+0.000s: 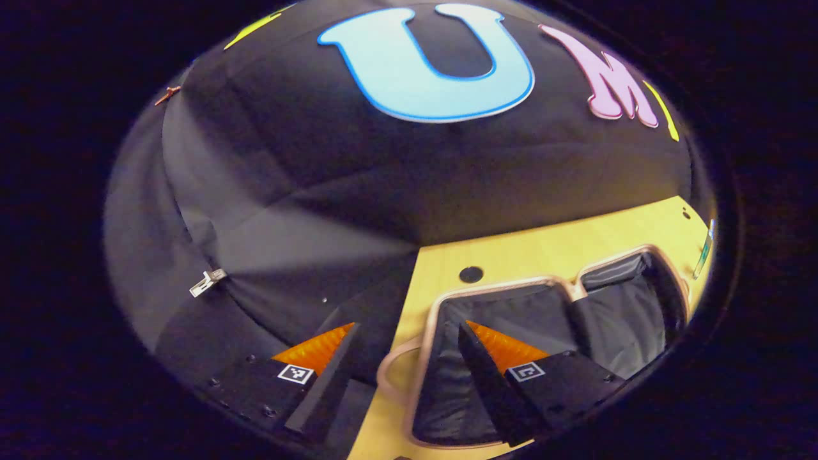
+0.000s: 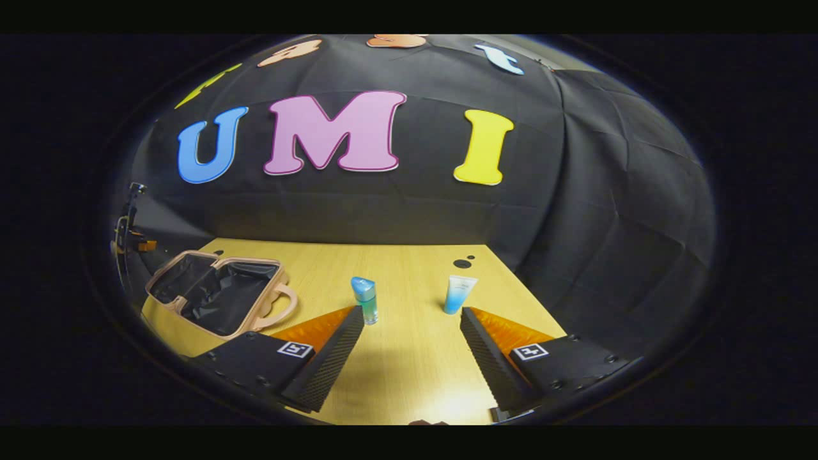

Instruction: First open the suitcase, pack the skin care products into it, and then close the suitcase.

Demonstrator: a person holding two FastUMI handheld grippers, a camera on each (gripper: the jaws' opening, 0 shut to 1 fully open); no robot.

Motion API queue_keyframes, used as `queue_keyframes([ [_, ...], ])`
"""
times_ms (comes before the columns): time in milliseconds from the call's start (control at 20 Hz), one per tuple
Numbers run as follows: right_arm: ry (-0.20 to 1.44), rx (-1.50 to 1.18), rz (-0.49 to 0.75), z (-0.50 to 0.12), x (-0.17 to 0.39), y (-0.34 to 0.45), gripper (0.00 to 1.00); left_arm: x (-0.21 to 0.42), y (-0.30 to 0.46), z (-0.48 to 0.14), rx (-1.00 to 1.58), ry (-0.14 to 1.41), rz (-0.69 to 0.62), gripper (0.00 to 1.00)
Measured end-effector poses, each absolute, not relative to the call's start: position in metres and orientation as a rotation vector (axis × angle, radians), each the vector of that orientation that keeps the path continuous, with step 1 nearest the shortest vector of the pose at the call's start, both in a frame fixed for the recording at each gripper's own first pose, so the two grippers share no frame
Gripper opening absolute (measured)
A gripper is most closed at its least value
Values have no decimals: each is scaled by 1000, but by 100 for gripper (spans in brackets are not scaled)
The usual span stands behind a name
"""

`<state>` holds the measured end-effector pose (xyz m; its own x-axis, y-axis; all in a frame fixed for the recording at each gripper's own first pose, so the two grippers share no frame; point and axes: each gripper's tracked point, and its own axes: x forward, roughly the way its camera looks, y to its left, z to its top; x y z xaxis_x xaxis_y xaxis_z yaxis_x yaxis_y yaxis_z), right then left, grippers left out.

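**Suitcase open, two bottles waiting ahead of my right tongs**

With the suitcase [image 2: 217,300] already lying open on the wooden table [image 2: 409,358], its dark lining showing inside the pale pink rim, I judge the packing step is next. My right tongs [image 2: 412,335] are spread wide and hold nothing. Just beyond the tip of their left finger stands a small teal bottle [image 2: 365,299] with a blue cap, upright, its long axis vertical. Just beyond the tip of the right finger stands a white and blue tube [image 2: 459,294], also upright on its cap. The two stand apart from each other, with bare table between them, both straight ahead of these tongs. The suitcase lies off to their left, handle [image 2: 284,306] turned toward the bottles. My left tongs [image 1: 406,361] are likewise wide open and empty, hovering over the near edge of the suitcase, whose two lined halves sit ahead and to the right of them. The right tongs look the nearer to both products, so I expect the reach falls to that hand, closing across an upright body from the sides.
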<state>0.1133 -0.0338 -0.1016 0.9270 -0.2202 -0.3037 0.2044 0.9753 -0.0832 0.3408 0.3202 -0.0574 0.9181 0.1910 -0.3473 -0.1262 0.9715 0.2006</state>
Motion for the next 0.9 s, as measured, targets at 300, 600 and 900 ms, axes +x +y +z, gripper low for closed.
queue_keyframes([
  [300, 281, -39, -265, -87, 119, -83, 97, 296, 105, 5, 33, 190, -81, 97],
  [600, 297, -9, -266, -94, 128, -123, 97, 284, -84, -27, -46, 186, -296, 98],
  [900, 349, -29, -236, -117, 147, -147, 97, 281, -219, -109, -111, 312, -447, 99],
])
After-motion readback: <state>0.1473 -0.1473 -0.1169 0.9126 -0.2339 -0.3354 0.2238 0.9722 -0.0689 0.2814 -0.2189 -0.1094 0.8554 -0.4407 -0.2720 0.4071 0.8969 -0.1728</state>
